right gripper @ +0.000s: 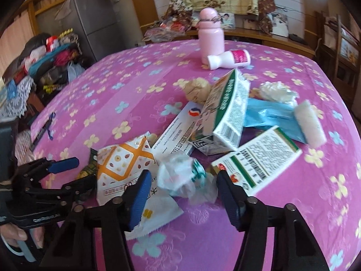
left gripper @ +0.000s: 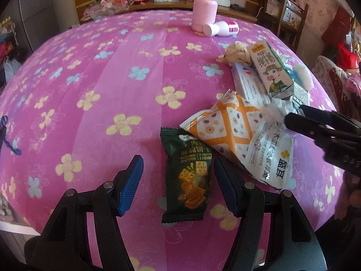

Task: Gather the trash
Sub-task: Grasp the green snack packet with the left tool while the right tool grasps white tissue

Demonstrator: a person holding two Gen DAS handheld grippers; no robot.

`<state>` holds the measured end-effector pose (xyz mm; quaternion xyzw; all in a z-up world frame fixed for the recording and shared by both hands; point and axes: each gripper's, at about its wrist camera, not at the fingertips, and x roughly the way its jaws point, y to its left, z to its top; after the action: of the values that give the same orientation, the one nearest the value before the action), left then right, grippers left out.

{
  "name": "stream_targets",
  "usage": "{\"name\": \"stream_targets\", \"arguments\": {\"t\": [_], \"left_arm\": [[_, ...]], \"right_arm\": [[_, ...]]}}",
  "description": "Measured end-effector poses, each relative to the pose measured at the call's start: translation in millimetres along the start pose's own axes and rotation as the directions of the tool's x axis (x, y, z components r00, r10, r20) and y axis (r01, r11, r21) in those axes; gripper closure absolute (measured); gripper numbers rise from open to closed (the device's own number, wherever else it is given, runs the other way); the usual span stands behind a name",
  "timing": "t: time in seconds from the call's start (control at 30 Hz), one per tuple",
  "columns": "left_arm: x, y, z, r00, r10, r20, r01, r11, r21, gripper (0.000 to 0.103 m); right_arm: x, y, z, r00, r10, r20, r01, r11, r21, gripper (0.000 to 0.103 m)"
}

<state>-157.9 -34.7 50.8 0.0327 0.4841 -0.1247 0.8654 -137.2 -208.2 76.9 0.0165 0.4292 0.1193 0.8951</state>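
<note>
Hovering wide open, my right gripper [right gripper: 182,192] straddled the crumpled plastic wad [right gripper: 180,176] on the bench [right gripper: 225,237]; my left gripper [left gripper: 178,180], equally wide, bracketed the green cracker packet [left gripper: 188,178] lying lengthwise.

A magenta-pink tablecloth [left gripper: 135,67] printed with cream and pale-blue four-petal flowers covers the table. On it lie a dark green cracker packet [left gripper: 188,180] showing orange-brown crackers, a white snack bag [left gripper: 227,124] crossed by orange bands and dotted with brown shapes, and a white milk carton [left gripper: 270,72] with green trim and a cartoon figure. A pale pink bottle [left gripper: 204,4] stands behind a white bottle [left gripper: 222,28] with a magenta label. Both grippers carry blue ribbed pads [left gripper: 132,185] on black frames.
</note>
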Motion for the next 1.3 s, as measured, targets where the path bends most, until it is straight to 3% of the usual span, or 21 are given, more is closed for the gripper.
{"name": "stream_targets", "arguments": {"t": [0.07, 0.1, 0.17, 0.2, 0.27, 0.5, 0.8, 1.3], "left_arm": [[3, 2, -1, 1.000, -0.015, -0.013, 0.015, 1.000, -0.014, 0.059], [3, 5, -1, 1.000, -0.005, -0.010, 0.005, 1.000, -0.020, 0.072], [-1, 8, 0, 1.000, -0.014, -0.007, 0.014, 0.999, -0.031, 0.075], [-2, 11, 0, 0.999, -0.039, -0.016, 0.038, 0.998, -0.049, 0.085], [-5, 14, 1, 0.998, -0.060, -0.019, 0.058, 0.996, -0.071, 0.085], [-45, 19, 5, 0.996, -0.049, 0.078, 0.057, 0.994, -0.097, 0.085], [-84, 1, 18, 0.983, -0.058, 0.173, 0.071, 0.995, -0.066, 0.085], [-87, -63, 35, 0.976, -0.117, 0.184, 0.115, 0.993, 0.022, 0.085]], "right_arm": [[7, 1, -1, 1.000, 0.006, -0.011, -0.006, 1.000, -0.003, 0.061], [7, 1, -3, 1.000, 0.003, -0.003, -0.003, 1.000, -0.005, 0.067], [7, 1, -4, 1.000, 0.011, -0.008, -0.011, 1.000, -0.004, 0.081], [4, 1, -5, 1.000, 0.020, -0.004, -0.020, 1.000, 0.003, 0.081], [-8, 2, -6, 0.999, 0.040, 0.020, -0.040, 0.999, 0.006, 0.081], [-51, 2, -8, 0.994, 0.067, 0.090, -0.069, 0.998, 0.011, 0.081], [-89, -5, -15, 0.989, 0.034, 0.146, -0.040, 0.999, 0.032, 0.081], [-126, -30, -27, 0.981, -0.037, 0.190, 0.021, 0.996, 0.085, 0.081]]}}
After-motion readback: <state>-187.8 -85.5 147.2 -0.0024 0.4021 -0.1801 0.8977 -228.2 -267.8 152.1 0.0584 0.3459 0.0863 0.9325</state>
